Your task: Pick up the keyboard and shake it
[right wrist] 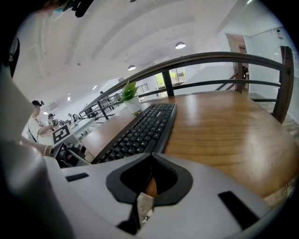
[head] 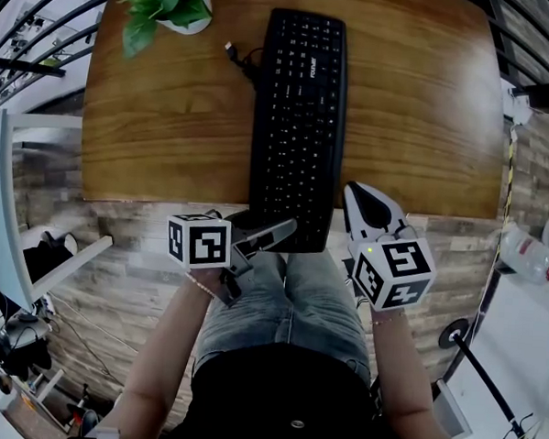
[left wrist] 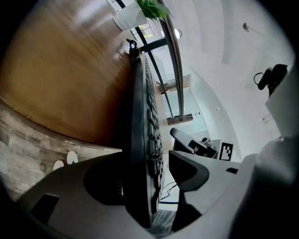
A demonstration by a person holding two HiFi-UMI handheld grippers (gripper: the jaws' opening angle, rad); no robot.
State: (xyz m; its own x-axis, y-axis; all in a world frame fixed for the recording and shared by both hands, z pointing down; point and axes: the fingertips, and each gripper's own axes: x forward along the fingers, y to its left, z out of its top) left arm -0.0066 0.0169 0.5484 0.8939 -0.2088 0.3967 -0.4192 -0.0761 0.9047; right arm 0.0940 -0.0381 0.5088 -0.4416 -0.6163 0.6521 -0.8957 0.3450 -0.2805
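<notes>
We wear a black top (head: 284, 393) with small round buttons (head: 293, 424) down its front, faded blue jeans (head: 298, 302) and a thin bracelet (head: 198, 283) at the left wrist. Our left gripper (head: 272, 230) has a grey shell, our right gripper (head: 353, 191) a white one with a black inlay and a small green light. Each bears a white cube (head: 198, 240) printed with black square markers, and the jaw pads are black.

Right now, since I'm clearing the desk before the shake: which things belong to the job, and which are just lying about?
In the job: keyboard with cable, near end between the jaws of the open left gripper; right gripper, shut, alongside.
Lying about: potted plant at the far corner of the table.
</notes>
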